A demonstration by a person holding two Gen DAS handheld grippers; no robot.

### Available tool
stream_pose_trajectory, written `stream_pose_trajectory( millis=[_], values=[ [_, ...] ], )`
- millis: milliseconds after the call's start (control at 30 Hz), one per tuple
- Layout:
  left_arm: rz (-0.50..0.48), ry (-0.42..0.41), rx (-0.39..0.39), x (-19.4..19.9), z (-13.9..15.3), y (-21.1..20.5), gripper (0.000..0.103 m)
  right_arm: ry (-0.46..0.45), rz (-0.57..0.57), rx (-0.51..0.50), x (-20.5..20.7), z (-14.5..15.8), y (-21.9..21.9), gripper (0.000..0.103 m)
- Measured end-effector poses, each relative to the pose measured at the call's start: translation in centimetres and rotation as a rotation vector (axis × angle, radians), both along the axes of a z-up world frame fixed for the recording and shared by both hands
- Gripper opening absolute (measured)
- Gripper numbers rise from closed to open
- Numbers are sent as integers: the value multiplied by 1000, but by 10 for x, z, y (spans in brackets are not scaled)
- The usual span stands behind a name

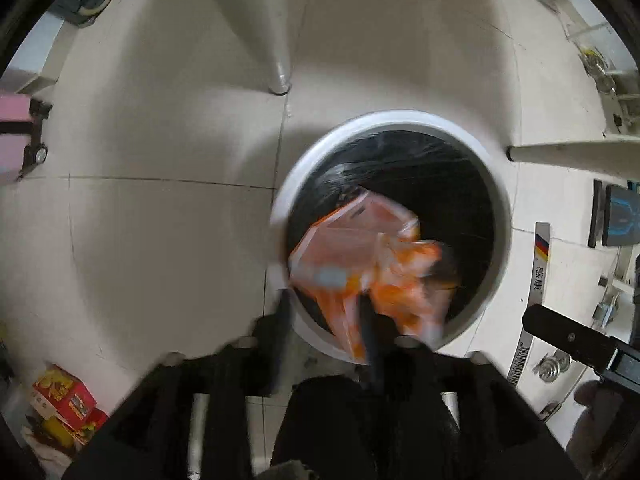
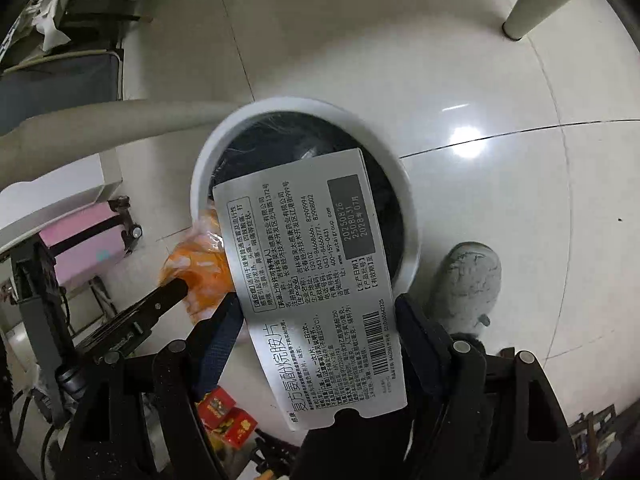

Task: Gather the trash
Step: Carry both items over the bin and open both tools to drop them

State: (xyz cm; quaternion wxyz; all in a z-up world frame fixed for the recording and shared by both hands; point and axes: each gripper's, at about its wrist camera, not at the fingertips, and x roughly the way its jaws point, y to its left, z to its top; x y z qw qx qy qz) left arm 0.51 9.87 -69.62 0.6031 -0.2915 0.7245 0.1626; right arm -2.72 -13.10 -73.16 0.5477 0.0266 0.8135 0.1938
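White plastic ringed the round trash bin (image 1: 390, 120), lined with a black bag (image 1: 440, 184). The left gripper (image 1: 324, 312), fingers spread, hung beside the orange wrapper (image 1: 372, 256) over the opening. At six o'clock, the right gripper (image 2: 316, 312) pinched a silver medicine box (image 2: 312, 280) above the bin.

Open mouth on the bin (image 1: 394, 118), partly blocked by an orange wrapper (image 1: 372, 256) hanging over its near rim. Bare floor (image 1: 160, 128) beyond the bin. Table legs (image 1: 276, 68) behind and beside the bin; slipper (image 2: 466, 280) close against its side.
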Motion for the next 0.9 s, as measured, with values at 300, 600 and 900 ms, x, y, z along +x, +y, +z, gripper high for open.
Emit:
stream_pose_trajectory(
  millis=[300,600,900],
  values=[
    [1,-34,109,-21,64,5,99,-138,122,-76,-2,32,9,103],
    [-62,-99,197,-24,162,-13,99,-351,287,-206,-20,125,18,103],
    [-47,-130,209,-44,262,-15,99,-419,284,-195,-27,257,12,103]
  ],
)
